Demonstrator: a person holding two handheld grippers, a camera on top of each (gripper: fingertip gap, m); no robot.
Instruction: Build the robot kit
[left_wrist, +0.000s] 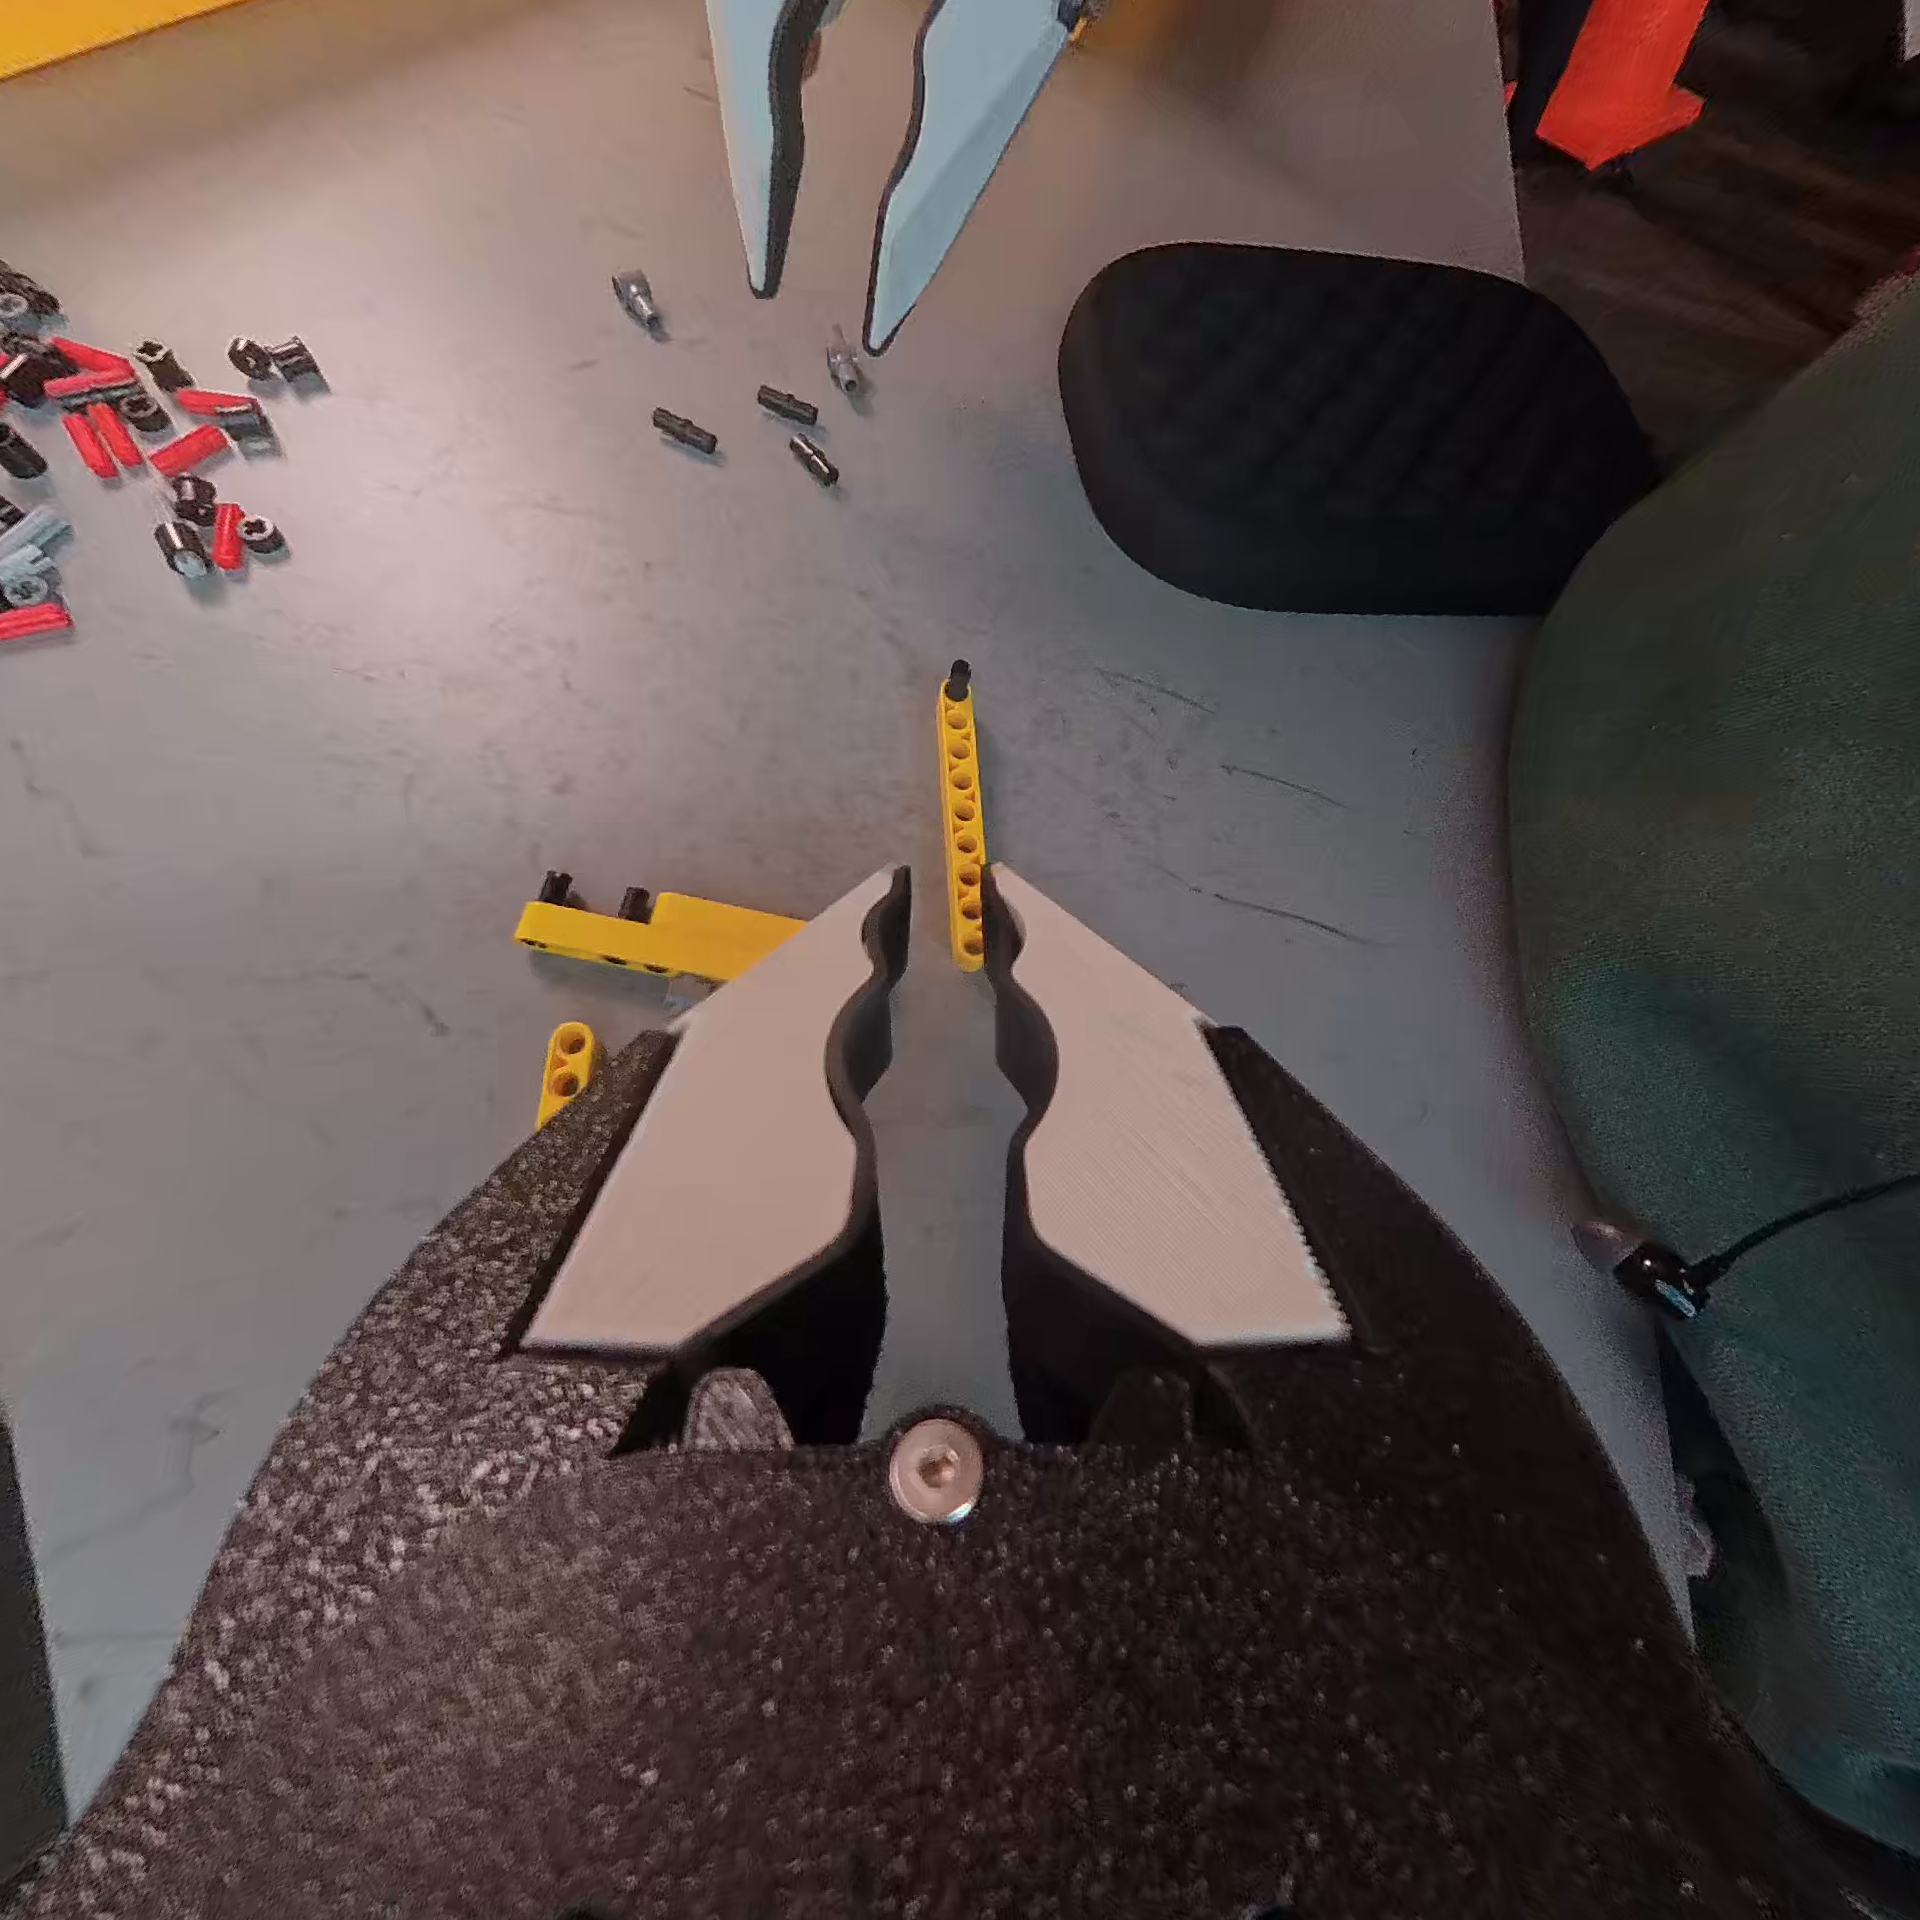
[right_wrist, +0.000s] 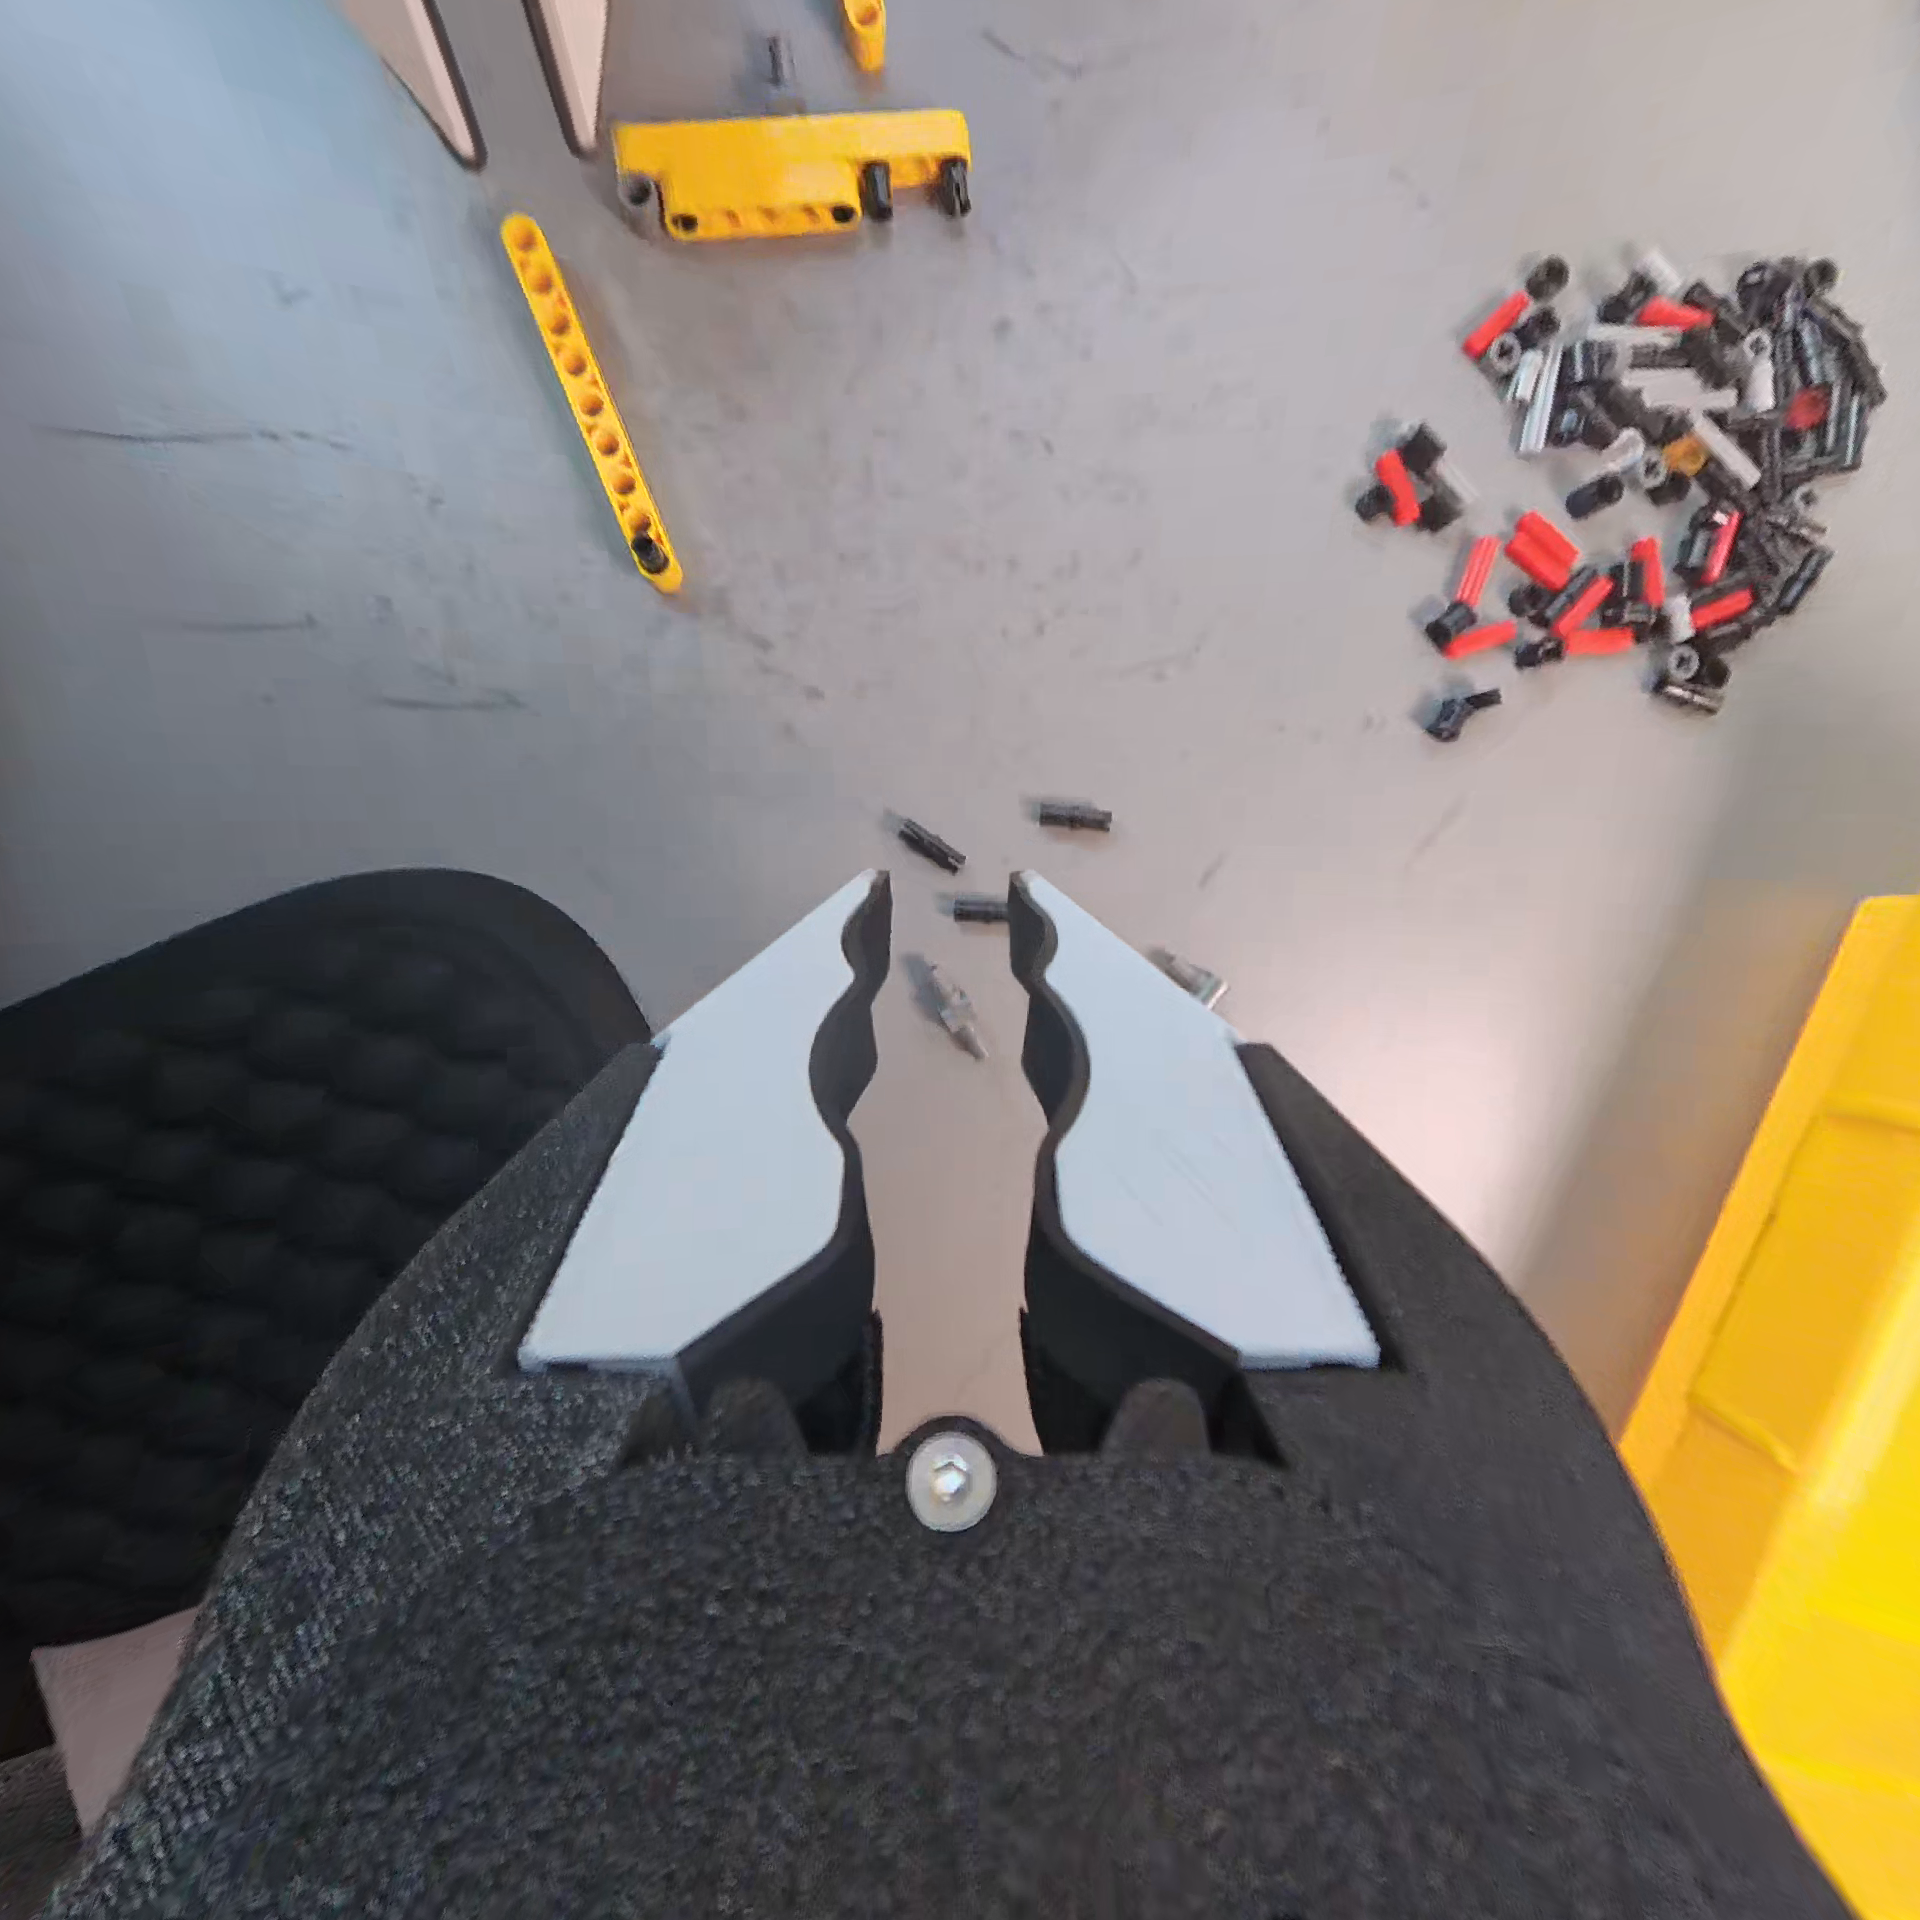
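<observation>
A: What is the left gripper (left_wrist: 948, 883) nearest to?

B: The long yellow beam (left_wrist: 964, 821). It lies flat on the grey surface (left_wrist: 416, 727), and its near end sits between the jaws, which stand narrowly apart. The right-hand tip looks to touch the beam; whether they actually pinch it, the pictures do not settle. A black pin (left_wrist: 959, 673) sits in the far end hole.

A: And the other yellow parts?

B: A yellow block (left_wrist: 665, 928) with two black pins stands just left of that gripper, partly hidden by it.

A: The right gripper (right_wrist: 949, 888)?

B: It hangs low over the surface, pointing forward and down, jaws narrowly apart with nothing between them. A grey pin (right_wrist: 943, 1006) and a short black pin (right_wrist: 977, 908) lie under the gap, two more black pins just ahead.

A: The rest?

B: A heap of red, black and grey small parts (right_wrist: 1652, 478) lies well apart, and a yellow bin (right_wrist: 1808, 1351) stands at the edge.
</observation>
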